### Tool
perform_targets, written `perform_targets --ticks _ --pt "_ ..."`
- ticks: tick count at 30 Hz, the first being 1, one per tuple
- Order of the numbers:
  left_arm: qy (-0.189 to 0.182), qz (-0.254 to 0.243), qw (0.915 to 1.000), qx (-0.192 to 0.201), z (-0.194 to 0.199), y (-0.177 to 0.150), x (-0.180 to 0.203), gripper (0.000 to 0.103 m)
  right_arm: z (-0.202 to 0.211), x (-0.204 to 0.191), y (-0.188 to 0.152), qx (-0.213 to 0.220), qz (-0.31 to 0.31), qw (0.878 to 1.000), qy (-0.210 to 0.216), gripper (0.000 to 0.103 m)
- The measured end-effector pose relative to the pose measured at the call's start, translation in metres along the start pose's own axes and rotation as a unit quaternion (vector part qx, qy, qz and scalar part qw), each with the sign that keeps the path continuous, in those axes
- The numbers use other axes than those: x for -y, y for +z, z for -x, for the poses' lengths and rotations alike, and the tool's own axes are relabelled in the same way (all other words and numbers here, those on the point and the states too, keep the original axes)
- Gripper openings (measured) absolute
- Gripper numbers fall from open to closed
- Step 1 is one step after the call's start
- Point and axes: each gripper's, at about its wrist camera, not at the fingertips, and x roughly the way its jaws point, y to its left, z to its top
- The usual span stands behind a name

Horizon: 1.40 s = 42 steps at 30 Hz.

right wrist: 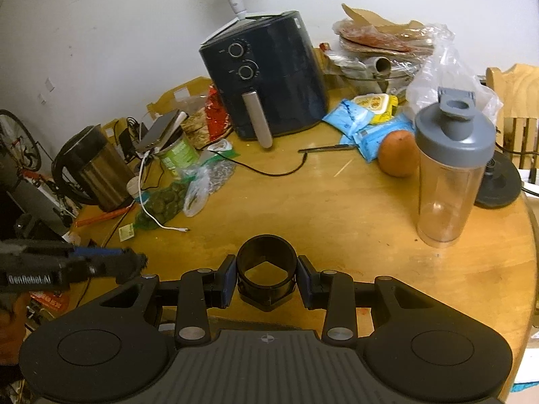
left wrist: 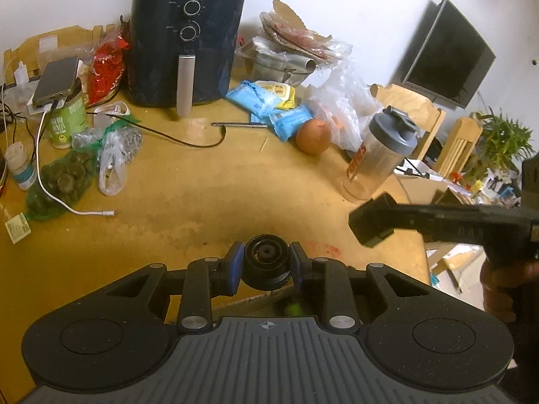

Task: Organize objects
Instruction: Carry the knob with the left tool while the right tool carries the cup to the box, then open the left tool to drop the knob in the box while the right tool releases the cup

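Two claws, each loaded. Left claw [left wrist: 266, 266] is clamped tight on a small black round cap [left wrist: 266, 261]; right claw [right wrist: 266, 277] grips a black ring-shaped sleeve [right wrist: 266, 266] by its sides. Both parts hang above the bench [right wrist: 303, 208], well in front of the air fryer [right wrist: 269, 74], probably to be fitted together. Shaker bottle [right wrist: 451, 171] stands right of it.

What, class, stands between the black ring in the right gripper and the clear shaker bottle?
Nothing visible does. The right gripper holds the black ring above bare table, and only open wood shows from there to the shaker bottle. The onion sits beyond, left of the bottle and off that line.
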Motion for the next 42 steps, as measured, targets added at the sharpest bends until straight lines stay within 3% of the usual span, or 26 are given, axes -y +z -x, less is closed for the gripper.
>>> perform_targets --ticks 13,17,20,21,23,25,26,33,42 --pt "0.02 0.04 0.9989 -0.01 0.005 -0.015 -0.003 0.029 0.013 -0.004 0.003 0.006 0.014 1.0 0.019 0.04" --pt "0.003 0.045 0.9988 -0.02 0.001 -0.018 0.003 0.029 0.013 -0.002 -0.003 0.0 0.011 1.0 0.023 0.04" --pt "-0.031 0.041 0.9985 -0.02 -0.002 -0.019 0.012 0.029 0.015 -0.001 -0.007 -0.001 0.006 1.0 0.026 0.04" --pt "-0.036 0.035 0.9986 -0.014 -0.001 -0.018 0.016 0.03 0.017 0.0 -0.008 -0.001 0.004 1.0 0.026 0.04" --pt "-0.033 0.023 0.9992 -0.005 -0.001 -0.017 0.023 0.046 0.019 0.001 -0.011 -0.002 0.001 1.0 0.027 0.04" --pt "-0.026 0.018 0.9995 0.004 0.002 -0.017 0.026 0.069 0.022 0.003 -0.013 -0.002 -0.003 1.0 0.026 0.04" --pt "-0.02 0.018 0.9996 0.006 0.003 -0.018 0.026 0.071 0.023 0.004 -0.015 -0.003 -0.005 1.0 0.026 0.04" --pt "0.048 0.035 0.998 -0.021 0.001 -0.023 0.018 0.072 0.02 0.002 -0.026 -0.018 -0.007 0.999 0.03 0.04" --pt "0.097 0.063 0.9921 -0.048 0.006 -0.035 0.003 0.073 0.013 -0.015 -0.029 -0.036 0.022 0.998 0.045 0.04"
